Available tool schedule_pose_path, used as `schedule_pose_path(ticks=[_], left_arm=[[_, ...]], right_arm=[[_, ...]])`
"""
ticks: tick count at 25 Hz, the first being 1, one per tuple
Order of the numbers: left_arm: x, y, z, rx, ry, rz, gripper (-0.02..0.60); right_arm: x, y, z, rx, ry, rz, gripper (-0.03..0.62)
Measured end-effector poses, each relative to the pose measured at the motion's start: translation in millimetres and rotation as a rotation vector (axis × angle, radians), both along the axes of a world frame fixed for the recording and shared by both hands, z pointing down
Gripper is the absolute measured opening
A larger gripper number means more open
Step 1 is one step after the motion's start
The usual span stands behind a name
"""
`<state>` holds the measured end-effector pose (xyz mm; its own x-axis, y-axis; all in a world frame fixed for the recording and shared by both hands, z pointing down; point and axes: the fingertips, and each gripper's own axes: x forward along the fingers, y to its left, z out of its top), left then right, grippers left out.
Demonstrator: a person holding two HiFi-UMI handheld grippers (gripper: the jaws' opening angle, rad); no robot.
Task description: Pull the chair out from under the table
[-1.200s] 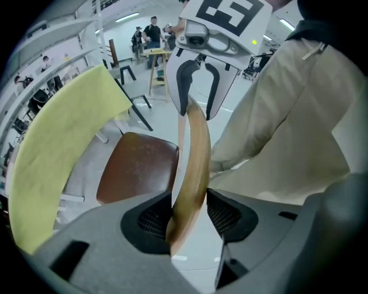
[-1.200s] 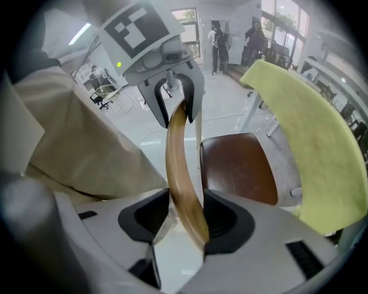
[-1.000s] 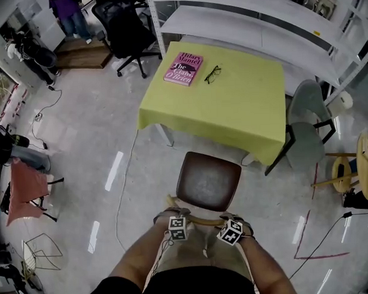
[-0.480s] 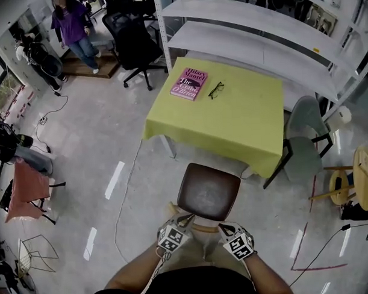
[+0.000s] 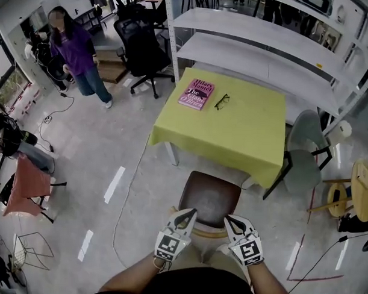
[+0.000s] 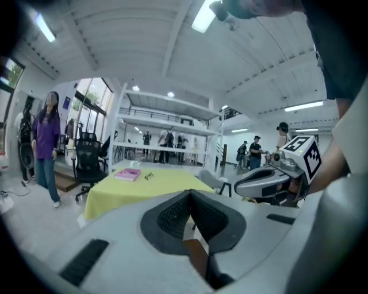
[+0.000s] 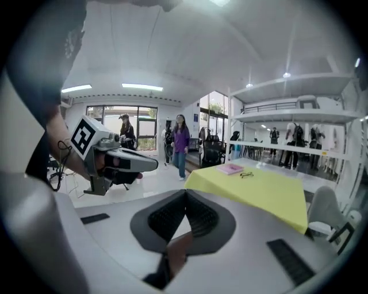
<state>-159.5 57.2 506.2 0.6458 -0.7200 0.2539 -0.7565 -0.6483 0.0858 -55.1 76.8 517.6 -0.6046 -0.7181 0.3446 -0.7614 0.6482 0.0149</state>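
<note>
Left gripper [image 5: 190,213]: jaws together, just closed, nothing between.
Right gripper [image 5: 229,219]: jaws together, empty.
Change: both were down at the chair back a second ago, now raised above it.
Chair [image 5: 208,195]: one, brown seat out from under the table [image 5: 232,135], just beside its near edge.
Tabletop: one pink book [image 5: 196,94], one pair of glasses [image 5: 221,101].
</note>
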Motion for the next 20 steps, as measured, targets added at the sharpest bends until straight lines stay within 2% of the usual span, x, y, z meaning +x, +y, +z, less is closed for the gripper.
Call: schedule_pose_path(ticks=[3, 6, 10, 14, 20], left_arm=[[-0.3, -10.9, -48.4, 0.092, 0.029, -0.014, 0.009], [-2.7, -18.7, -88.4, 0.142, 0.06, -0.03, 0.009], [-11.4, -23.6, -125.6, 0.212, 0.055, -0.046, 0.009], [-15.6, -22.4, -146.9, 0.25, 0.049, -0.046, 0.009], [-19.5, -27.5, -147.5, 0.255, 0.029, -0.056, 0.009]], right_arm=[[6.0, -9.9, -40.7, 0.079, -0.024, 0.024, 0.011], [9.3, -15.1, -72.8, 0.129, -0.048, 0.054, 0.011], [5.6, -20.4, -107.0, 0.187, -0.066, 0.07, 0.011], [-1.6, -25.1, -134.0, 0.263, -0.061, 0.041, 0.011], [-11.8, -31.2, -157.7, 0.283, -0.1, 0.034, 0.009]])
